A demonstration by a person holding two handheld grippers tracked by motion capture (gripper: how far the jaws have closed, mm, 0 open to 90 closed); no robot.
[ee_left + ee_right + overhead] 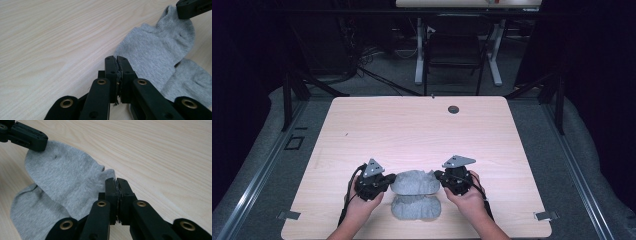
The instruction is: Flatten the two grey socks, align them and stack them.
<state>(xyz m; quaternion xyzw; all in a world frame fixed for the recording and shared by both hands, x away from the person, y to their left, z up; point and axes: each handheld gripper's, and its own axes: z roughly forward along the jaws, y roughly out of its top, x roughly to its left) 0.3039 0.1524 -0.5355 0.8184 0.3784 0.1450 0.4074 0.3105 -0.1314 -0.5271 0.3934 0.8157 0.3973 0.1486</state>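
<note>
A grey sock [414, 182] hangs stretched between my two grippers near the table's front edge. More grey fabric [416, 207] lies on the table below it; I cannot tell whether it is the same sock. My left gripper [388, 183] is shut on the sock's left edge, and my right gripper [438, 179] is shut on its right edge. In the left gripper view the jaws [116, 58] pinch the sock [155, 50], with the right gripper [193, 7] at the far end. In the right gripper view the jaws [115, 180] pinch the sock [65, 177], with the left gripper [27, 137] beyond.
The light wooden table [412, 130] has a small round dark hole [453, 109] near its far edge. A black chair [454, 52] and a white desk frame stand on the floor behind the table.
</note>
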